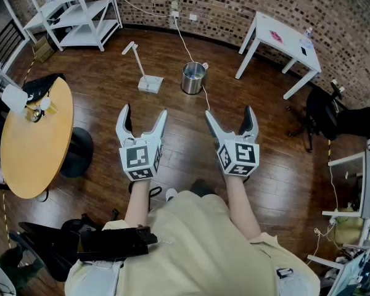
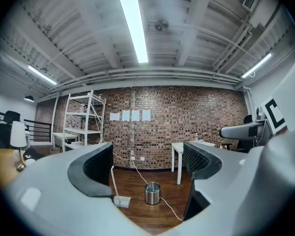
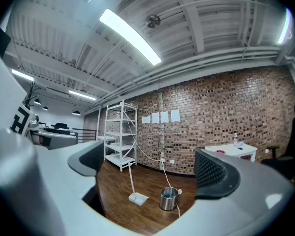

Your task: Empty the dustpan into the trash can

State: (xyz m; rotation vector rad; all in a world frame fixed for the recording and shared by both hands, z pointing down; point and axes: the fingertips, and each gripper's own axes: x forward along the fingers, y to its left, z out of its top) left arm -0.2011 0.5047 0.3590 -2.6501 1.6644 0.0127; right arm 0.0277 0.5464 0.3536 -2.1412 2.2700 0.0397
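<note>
left gripper (image 2: 147,165): jaws spread wide, nothing between the pads, touching nothing. Held level in the air above the wood floor (image 1: 105,103).
right gripper (image 3: 152,170): same, jaws fully apart, empty, no contact.
dustpan (image 1: 150,82): white, long-handled. Pan flat on the floor ahead of both grippers, handle leaning up and away to the left. Well apart from both sets of jaws. Contents too small to tell.
trash can (image 1: 193,78): small metal cylinder, upright, top open. Just right of the dustpan, not touching it. Both gripper views frame it between the jaws, but far off.
cable (image 1: 184,42): white, runs from the brick wall across the floor past the can's right side.
surroundings: round wooden table (image 1: 37,140) at left, white shelf unit (image 1: 74,14) back left, white table (image 1: 277,32) back right.
</note>
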